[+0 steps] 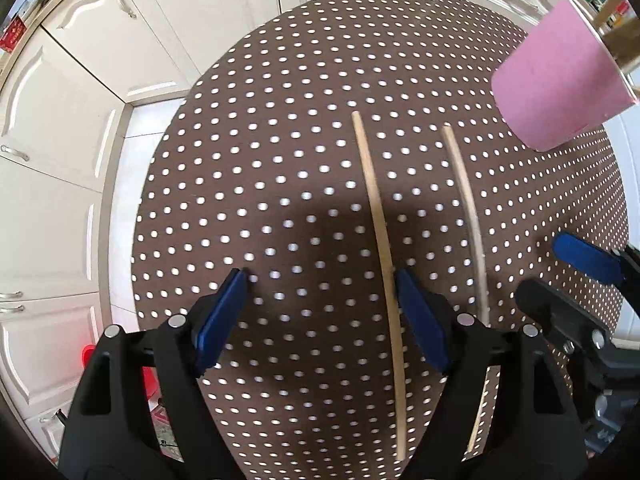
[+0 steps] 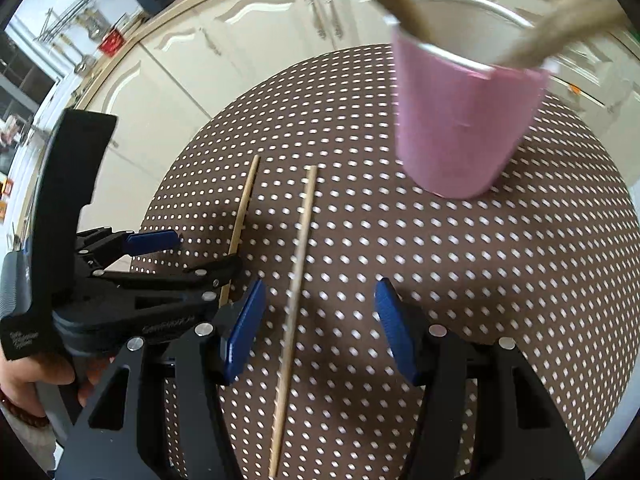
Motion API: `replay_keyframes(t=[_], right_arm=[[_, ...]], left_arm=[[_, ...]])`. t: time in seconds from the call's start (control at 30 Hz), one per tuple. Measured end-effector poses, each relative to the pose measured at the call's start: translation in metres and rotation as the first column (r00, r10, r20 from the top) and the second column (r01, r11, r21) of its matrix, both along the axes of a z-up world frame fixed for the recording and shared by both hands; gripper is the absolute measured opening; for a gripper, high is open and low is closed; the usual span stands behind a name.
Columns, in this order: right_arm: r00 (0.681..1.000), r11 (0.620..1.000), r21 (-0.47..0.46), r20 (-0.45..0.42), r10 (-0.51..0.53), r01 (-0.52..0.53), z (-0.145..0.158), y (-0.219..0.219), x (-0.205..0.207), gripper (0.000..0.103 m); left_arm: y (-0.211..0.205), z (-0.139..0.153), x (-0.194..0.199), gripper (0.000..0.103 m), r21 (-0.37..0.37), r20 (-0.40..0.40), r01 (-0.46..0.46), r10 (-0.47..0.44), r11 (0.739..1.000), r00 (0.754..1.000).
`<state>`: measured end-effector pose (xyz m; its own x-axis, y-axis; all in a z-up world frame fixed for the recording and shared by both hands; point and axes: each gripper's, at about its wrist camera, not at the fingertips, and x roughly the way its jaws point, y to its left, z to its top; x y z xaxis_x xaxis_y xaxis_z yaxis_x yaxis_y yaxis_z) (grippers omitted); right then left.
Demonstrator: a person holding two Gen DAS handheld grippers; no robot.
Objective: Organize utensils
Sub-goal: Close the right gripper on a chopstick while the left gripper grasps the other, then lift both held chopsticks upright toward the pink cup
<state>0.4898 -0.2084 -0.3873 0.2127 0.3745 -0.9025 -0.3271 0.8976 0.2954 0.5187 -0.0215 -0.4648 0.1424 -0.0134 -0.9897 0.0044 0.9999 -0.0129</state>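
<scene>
Two wooden chopsticks lie side by side on the brown polka-dot tablecloth [image 1: 280,160]. The left chopstick [image 1: 380,232] passes between the fingers of my left gripper [image 1: 320,312], close to the right pad [image 1: 420,320]; that gripper is open and points down. The right chopstick [image 2: 298,260] lies between the open jaws of my right gripper [image 2: 320,320], nearer the left pad [image 2: 244,328], with no pad pressing on it. A pink cup [image 2: 460,120] holding wooden utensils [image 2: 400,4] stands beyond them. The left gripper [image 2: 208,250] shows over the other chopstick [image 2: 244,204].
The round table's edge [image 1: 148,208] drops to a pale floor on the left. White cabinets [image 1: 60,120] ring the far side. A hand [image 2: 36,380] grips the left tool's handle. The right gripper [image 1: 538,268] sits close beside the left one.
</scene>
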Motion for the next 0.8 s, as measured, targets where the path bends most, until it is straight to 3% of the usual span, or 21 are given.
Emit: replay_keyframes(t=[0.3,0.47,0.53,0.8], right_arm=[[0.997,0.997,-0.044,-0.039,0.064,-0.066,-0.016,0.031,0.027,0.029],[0.993,0.991,-0.085,-0.061,0.101,-0.106,-0.025,0.039,0.037,0.019],[0.992,0.985,-0.116,-0.053,0.119,-0.124,-0.025,0.042,0.038,0.009],[0.994,0.993,-0.092,-0.081,0.073,-0.080,-0.025,0.029,0.034,0.004]], left_arm=[[0.037,-0.004,0.009,0.075,-0.026,-0.005,-0.019,0.019,0.999,1.000],[0.041,-0.001,0.022,0.075,-0.020,0.000,0.001,-0.001,1.000,1.000],[0.035,0.005,0.033,0.075,-0.020,0.005,0.005,-0.005,1.000,1.000],[0.006,0.011,0.087,0.059,-0.006,0.035,0.033,-0.032,0.999,0.999]])
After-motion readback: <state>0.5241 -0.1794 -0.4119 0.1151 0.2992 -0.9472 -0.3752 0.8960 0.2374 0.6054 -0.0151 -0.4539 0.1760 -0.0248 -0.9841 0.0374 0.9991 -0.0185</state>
